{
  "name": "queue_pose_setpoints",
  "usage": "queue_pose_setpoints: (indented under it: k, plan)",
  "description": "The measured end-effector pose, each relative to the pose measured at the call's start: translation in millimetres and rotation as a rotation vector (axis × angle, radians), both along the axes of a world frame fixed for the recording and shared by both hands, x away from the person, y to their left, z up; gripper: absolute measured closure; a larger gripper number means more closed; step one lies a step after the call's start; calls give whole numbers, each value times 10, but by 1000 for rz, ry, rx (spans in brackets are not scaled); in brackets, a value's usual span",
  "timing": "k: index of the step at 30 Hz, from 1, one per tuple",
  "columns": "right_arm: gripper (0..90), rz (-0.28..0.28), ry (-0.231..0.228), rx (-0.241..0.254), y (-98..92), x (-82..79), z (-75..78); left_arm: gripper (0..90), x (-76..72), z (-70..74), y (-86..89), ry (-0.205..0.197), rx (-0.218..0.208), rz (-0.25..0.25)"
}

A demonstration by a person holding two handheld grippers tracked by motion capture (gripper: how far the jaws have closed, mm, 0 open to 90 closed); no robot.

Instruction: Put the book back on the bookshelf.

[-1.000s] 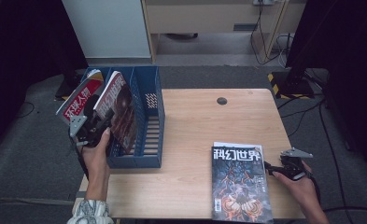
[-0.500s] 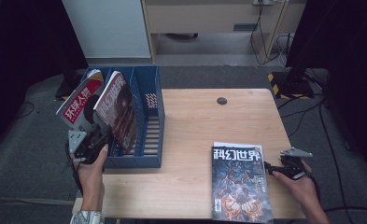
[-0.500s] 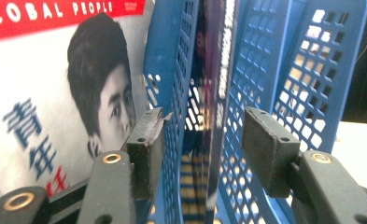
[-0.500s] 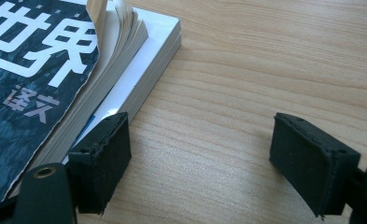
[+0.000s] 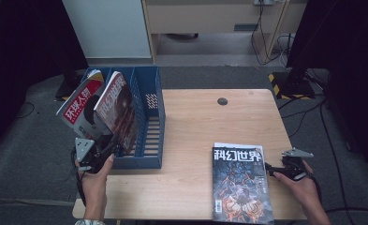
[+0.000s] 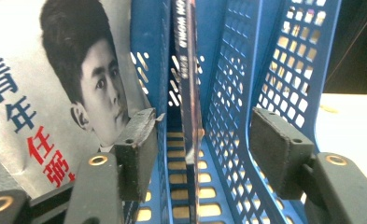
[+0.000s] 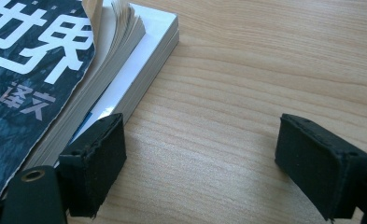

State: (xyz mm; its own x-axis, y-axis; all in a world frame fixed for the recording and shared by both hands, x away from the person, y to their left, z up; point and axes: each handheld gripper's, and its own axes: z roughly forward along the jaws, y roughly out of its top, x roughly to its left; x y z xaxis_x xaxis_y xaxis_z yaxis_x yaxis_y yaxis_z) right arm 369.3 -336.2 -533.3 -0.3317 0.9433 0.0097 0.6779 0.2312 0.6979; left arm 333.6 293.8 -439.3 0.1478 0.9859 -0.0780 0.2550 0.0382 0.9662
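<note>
Dark grey carpet surrounds a pale wooden desk [image 5: 195,131], its grain plain in the right gripper view; a small dark disc [image 5: 222,101] sits near the far edge at twelve o'clock. At nine o'clock a blue slotted plastic file rack [image 5: 146,126] stands on the desk's left edge, holding two leaning magazines: a red-and-white one [image 5: 78,105] outermost and a dark-covered one [image 5: 118,108] in the next compartment. The left claw [image 5: 107,149] sits at the rack's near end; its jaws have just been opening and stand apart, and in the left gripper view the dark magazine's spine [image 6: 189,93] runs upright between the pads without touching either. At five o'clock a thick science-fiction magazine [image 5: 240,183] lies flat, glossy dark cover up, its near end overhanging the desk edge; its pages fan loosely. The right claw [image 5: 271,169] rests low at the magazine's right edge, jaws wide, having just opened a little, holding nothing; one pad [image 7: 95,161] is just beside the page block; bare wood lies open between rack and magazine.
</note>
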Motion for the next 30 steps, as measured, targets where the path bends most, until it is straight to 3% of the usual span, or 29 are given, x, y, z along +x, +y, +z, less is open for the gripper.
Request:
queue_pose_setpoints:
  k: [8,16,30]
  plan:
    - [172,-1,21,1,5,1,26,357,-31,-23,-78,16,33,-31]
    - [294,7,7,-6,-27,-34,87,311,-46,-27,-134,26,24,-50]
    - [481,11,-69,5,-67,-165,258,254,-38,19,-266,29,32,-121]
